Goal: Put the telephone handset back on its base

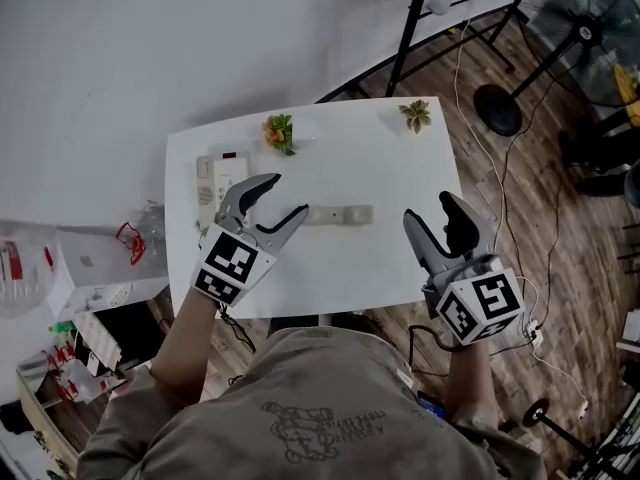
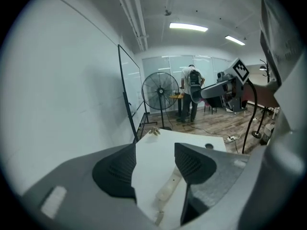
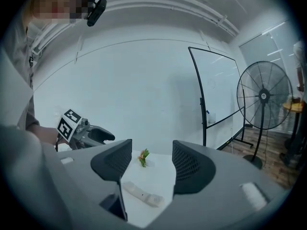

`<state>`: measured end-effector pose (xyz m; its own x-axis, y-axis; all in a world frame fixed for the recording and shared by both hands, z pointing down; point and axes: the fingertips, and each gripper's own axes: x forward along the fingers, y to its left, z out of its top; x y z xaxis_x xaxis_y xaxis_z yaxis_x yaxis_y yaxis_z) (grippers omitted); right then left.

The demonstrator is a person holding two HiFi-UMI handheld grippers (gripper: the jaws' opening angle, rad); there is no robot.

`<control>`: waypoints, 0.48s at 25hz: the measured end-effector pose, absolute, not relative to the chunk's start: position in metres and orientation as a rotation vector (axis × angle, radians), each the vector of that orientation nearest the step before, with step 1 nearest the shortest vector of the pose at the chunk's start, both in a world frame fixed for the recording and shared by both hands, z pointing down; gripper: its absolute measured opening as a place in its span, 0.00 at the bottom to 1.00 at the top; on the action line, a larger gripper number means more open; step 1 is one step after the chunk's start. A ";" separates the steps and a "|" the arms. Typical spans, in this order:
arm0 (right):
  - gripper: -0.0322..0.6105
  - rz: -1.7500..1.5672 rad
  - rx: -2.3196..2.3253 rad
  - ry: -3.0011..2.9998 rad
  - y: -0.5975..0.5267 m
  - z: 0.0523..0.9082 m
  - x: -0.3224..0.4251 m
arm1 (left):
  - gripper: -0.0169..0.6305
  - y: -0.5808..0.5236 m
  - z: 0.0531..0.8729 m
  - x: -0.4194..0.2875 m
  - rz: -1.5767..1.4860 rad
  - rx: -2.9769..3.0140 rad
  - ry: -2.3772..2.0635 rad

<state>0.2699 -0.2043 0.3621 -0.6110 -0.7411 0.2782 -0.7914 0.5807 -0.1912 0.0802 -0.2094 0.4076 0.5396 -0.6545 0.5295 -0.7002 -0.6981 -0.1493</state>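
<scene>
Spotter: Edges and room, from the head view?

Op: I read the white table as a rectangle, slightly skewed. Its near edge runs at 6 o'clock, just above the person's shirt. The base sits hard by the 9 o'clock edge. An orange-green sprig is at 11 and a green sprig at 1, both close to the far edge. The handset lies flat about mid-table, long axis 9 to 3, apart from the base. Bare top runs from it toward 12 and toward 6. Off the table from 1 to 3 there is wood floor, cables and a fan.

Spotter: Tongs?

Op: The left gripper hangs at the handset's 9 o'clock, between it and the base, jaws apart. In the left gripper view the handset shows low in the gap, lying on the table with neither pad on it. From overhead the lower fingertip is just beside the handset's 9 o'clock end, and I cannot tell if it touches. The right gripper is at the handset's 3 o'clock, near that table edge, jaws wide apart and gripping nothing. In the right gripper view the handset lies on the table beyond the gap.
</scene>
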 end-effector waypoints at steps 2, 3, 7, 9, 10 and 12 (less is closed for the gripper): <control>0.49 0.470 1.290 -2.609 -0.204 0.374 0.265 | 0.42 -0.212 0.430 0.079 0.948 2.671 -1.129; 0.49 0.482 1.288 -2.593 -0.204 0.381 0.263 | 0.42 -0.213 0.441 0.078 0.975 2.669 -1.109; 0.49 0.530 1.275 -2.546 -0.201 0.404 0.253 | 0.42 -0.220 0.487 0.074 1.058 2.666 -1.052; 0.49 0.552 1.266 -2.525 -0.201 0.415 0.249 | 0.42 -0.221 0.512 0.072 1.132 2.653 -1.001; 0.49 0.561 1.262 -2.516 -0.201 0.420 0.247 | 0.43 -0.221 0.525 0.071 1.175 2.648 -0.970; 0.49 0.573 1.251 -2.499 -0.200 0.429 0.243 | 0.45 -0.220 0.548 0.070 1.254 2.641 -0.900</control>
<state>0.2426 -0.2000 0.4294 -0.5819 -0.6952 0.4220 -0.8096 0.5444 -0.2195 0.0705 -0.2199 0.5480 0.4914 -0.4734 0.7311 -0.5411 -0.8237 -0.1696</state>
